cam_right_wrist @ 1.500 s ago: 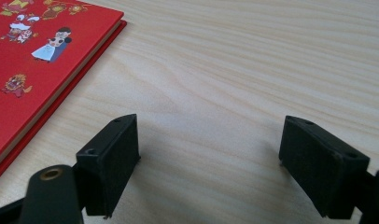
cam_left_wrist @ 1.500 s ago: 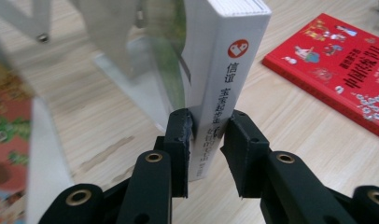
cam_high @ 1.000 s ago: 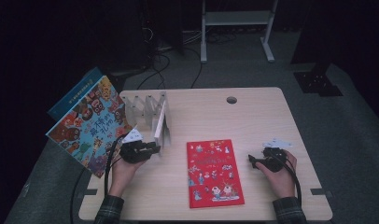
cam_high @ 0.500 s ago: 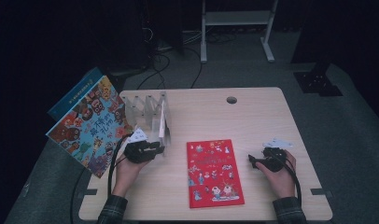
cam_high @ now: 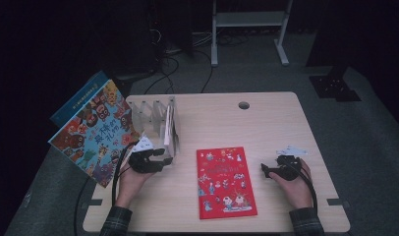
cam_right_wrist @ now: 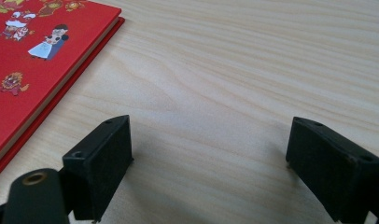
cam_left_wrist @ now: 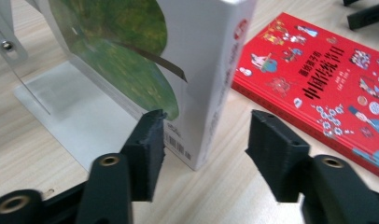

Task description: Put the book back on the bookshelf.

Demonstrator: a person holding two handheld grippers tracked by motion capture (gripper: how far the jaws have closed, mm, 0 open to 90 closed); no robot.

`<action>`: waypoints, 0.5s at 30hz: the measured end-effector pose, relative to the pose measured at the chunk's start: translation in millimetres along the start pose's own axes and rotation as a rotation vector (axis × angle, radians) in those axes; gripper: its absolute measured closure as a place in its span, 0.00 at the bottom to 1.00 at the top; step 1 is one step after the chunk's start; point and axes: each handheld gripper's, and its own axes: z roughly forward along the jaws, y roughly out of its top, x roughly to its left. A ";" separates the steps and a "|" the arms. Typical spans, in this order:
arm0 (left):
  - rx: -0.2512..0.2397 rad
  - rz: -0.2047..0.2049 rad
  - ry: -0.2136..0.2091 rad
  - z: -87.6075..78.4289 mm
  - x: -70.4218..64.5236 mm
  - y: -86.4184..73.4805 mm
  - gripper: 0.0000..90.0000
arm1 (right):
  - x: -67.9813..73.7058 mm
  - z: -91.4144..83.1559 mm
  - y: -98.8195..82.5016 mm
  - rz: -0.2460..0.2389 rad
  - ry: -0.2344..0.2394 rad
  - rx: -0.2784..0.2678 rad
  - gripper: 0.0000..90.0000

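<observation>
High view: left gripper (cam_high: 156, 160) sits at the near end of the book rack (cam_high: 153, 110) on the counter (cam_high: 266, 123); right gripper (cam_high: 271, 169) rests beside the red book (cam_high: 225, 182).

Left gripper view: jaws have just been opening, now spread, straddling the white book (cam_left_wrist: 197, 70) corner; left pad touching, no pinch. Stiff, glossy hardback, likely slippery; grip low on the spine.

Right gripper view: jaws spread, nothing between.
</observation>
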 end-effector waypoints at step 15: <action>0.004 0.080 -0.038 -8.5 -11.3 -12.9 0.22 | 0.1 -6.0 -1.0 0.002 0.001 -0.013 0.43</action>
